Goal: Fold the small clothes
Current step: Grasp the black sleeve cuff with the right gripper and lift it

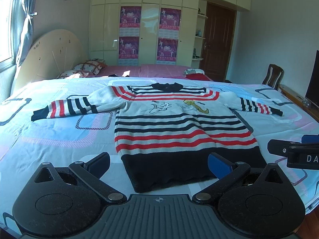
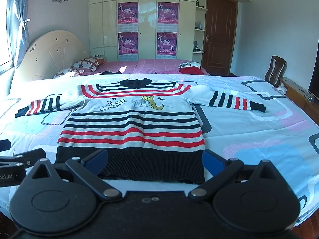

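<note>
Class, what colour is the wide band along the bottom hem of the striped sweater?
Black, on the striped sweater; clearest in the right wrist view.

the sweater (image 1: 179,123) covers the middle of the bed (image 1: 59,131); the sheet is bare along the left, right and near edges, under both sleeves.

A home bedroom is showing: a bed (image 1: 59,131) is filling the foreground, a wardrobe (image 1: 147,29) is lining the far wall, and a curtain (image 1: 26,25) is hanging at the window.
</note>
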{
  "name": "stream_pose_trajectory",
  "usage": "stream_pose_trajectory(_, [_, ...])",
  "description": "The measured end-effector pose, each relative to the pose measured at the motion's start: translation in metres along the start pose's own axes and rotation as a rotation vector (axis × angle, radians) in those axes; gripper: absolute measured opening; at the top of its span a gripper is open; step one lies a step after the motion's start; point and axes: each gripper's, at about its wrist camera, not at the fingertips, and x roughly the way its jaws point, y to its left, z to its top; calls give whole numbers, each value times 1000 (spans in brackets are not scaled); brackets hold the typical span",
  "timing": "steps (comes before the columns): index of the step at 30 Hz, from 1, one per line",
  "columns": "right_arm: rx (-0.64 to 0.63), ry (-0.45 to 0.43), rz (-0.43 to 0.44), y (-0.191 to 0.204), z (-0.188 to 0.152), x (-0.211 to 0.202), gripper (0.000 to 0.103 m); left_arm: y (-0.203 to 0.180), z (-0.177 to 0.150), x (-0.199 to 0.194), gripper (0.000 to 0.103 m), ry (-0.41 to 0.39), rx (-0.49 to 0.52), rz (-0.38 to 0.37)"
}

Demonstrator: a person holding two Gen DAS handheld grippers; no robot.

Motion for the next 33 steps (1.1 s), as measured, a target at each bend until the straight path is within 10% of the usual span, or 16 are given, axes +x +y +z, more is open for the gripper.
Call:
stream_pose_trajectory(7, [42, -49, -46, -37, 2, 9, 99, 7, 17, 28, 103, -22, -19, -25])
stream_pose_trajectory(18, [421, -110, -148, -215, 47, 132, 47, 18, 66, 154, 103, 7, -67, 11])
stream_pose_trajectory(33, [897, -102, -133, -408, 43, 346, 45, -6, 105, 313, 103, 71, -191, 182])
